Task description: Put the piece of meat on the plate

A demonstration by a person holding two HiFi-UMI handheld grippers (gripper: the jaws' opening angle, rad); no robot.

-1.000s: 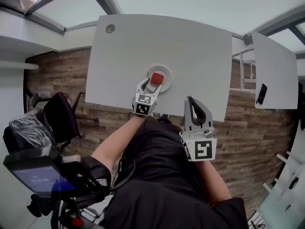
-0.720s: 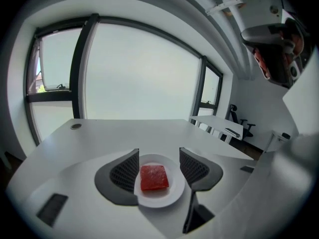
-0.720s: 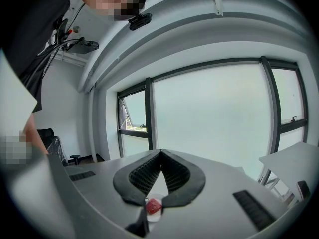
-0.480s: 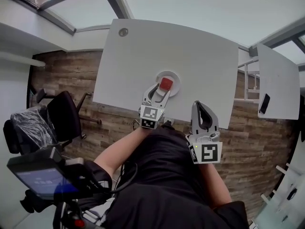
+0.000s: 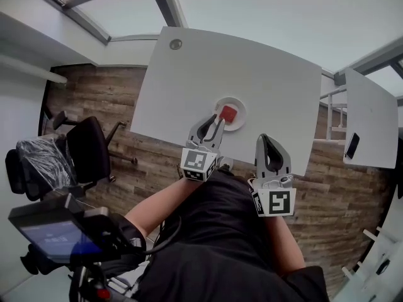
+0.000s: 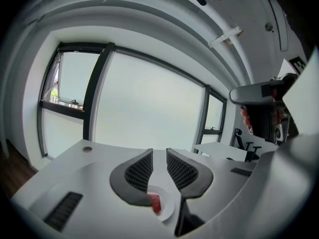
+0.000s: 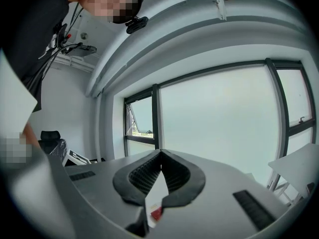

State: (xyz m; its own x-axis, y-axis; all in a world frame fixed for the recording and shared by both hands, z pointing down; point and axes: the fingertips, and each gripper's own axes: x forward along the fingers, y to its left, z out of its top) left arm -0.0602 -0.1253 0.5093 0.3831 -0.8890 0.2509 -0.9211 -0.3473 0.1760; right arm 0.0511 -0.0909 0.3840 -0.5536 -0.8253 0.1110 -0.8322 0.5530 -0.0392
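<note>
My left hand-held gripper [image 6: 159, 152]: jaws just been closing, narrowly apart, nothing between | my right hand-held gripper [image 7: 160, 153]: jaws together, empty | meat [image 5: 228, 113] on plate [image 5: 238, 124]

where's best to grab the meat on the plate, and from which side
Grip the meat across its narrower width, probably from straight above. It lies flat, a small red block in the middle of the plate, whose rim may hinder a low sideways approach.

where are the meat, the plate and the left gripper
meat [image 5: 228, 113], head view, middle of its red top
plate [image 5: 241, 117], head view, bare right rim
left gripper [image 6: 159, 150], left gripper view, gap between its fingertips
</note>
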